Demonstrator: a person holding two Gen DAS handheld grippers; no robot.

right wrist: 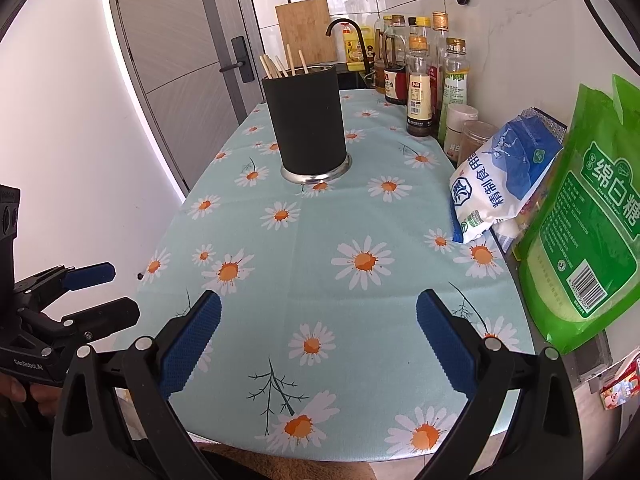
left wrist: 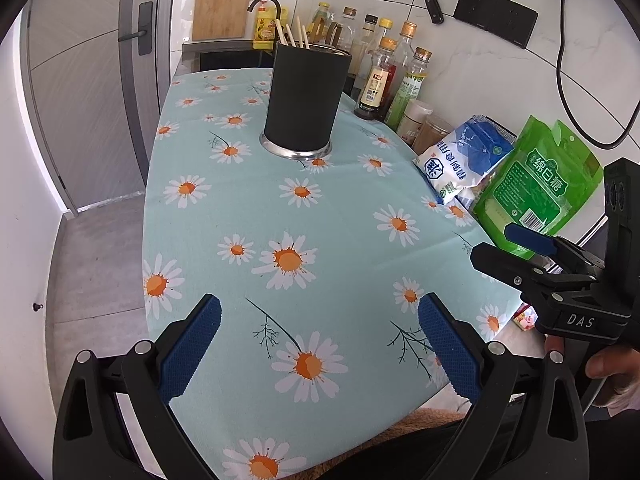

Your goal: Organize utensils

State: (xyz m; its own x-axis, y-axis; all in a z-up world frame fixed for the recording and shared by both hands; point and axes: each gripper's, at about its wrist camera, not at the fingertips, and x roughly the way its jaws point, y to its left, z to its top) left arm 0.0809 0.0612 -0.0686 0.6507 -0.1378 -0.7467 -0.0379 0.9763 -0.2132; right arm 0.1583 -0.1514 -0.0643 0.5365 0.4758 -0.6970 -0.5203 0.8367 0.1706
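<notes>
Left wrist view: we hold the left gripper point(left wrist: 320, 340) with jaws wide apart and empty above the daisy tablecloth point(left wrist: 340, 224). Our right gripper point(right wrist: 318, 338) is likewise spread, gripping nothing. Well ahead, the black utensil holder point(left wrist: 306, 98) stands upright on the cloth, chopsticks point(left wrist: 294, 34) poking from its top

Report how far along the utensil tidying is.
Done: chopsticks stand in the black holder, and no loose utensils show on the daisy tablecloth. In hand: nothing; left claw and right claw are open. Left: apparently nothing visible.
</notes>
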